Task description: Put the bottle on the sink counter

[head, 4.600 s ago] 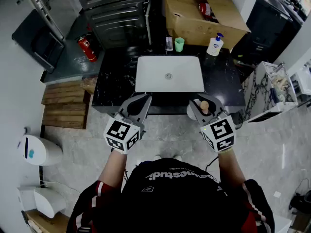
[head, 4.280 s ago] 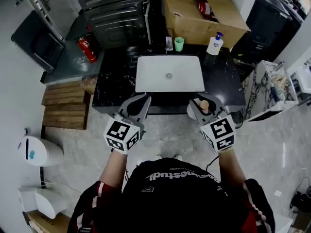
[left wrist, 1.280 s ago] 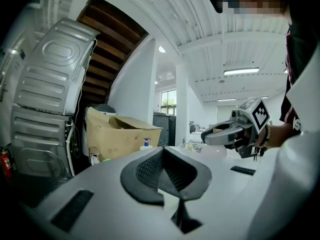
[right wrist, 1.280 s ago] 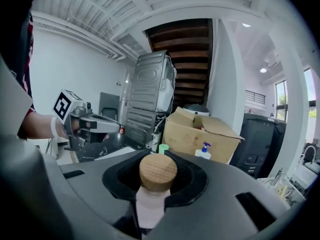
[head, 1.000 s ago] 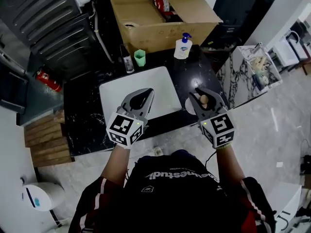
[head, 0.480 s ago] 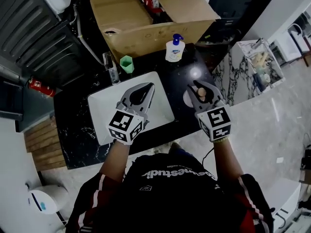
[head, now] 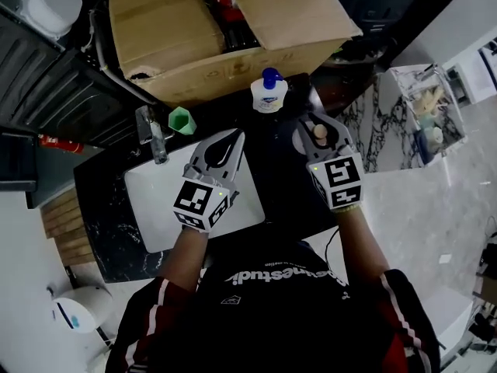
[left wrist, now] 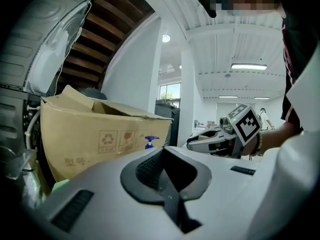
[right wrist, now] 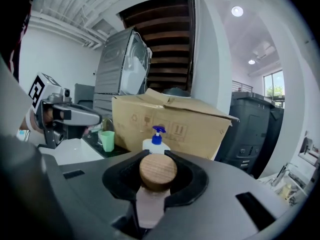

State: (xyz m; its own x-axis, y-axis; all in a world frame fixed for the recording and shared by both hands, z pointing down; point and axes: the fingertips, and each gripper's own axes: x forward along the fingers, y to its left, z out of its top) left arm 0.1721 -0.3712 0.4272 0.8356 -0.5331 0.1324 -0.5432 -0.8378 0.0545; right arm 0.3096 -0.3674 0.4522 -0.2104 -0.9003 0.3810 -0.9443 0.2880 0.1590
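Observation:
The bottle [head: 319,133] has a round wooden cap and a pale body. My right gripper [head: 317,130] is shut on its neck and holds it above the black marble sink counter [head: 287,179], just right of the white sink [head: 151,202] and close to the soap dispenser [head: 269,93]. In the right gripper view the wooden cap [right wrist: 158,170] sits between the jaws of the right gripper [right wrist: 158,180]. My left gripper [head: 231,140] hangs over the sink's right part, jaws together with nothing in them; the left gripper view shows the left gripper [left wrist: 167,181] the same way.
A large open cardboard box [head: 178,45] stands behind the counter. A green cup [head: 179,119] and a faucet [head: 151,134] sit at the sink's back edge. A marble-topped stand [head: 423,107] is to the right, a red fire extinguisher [head: 56,142] at the left.
Both grippers have moved forward over the counter. The bottle, earlier at the counter's front edge, now hangs over the counter near the soap dispenser. The jaws stay as they were.

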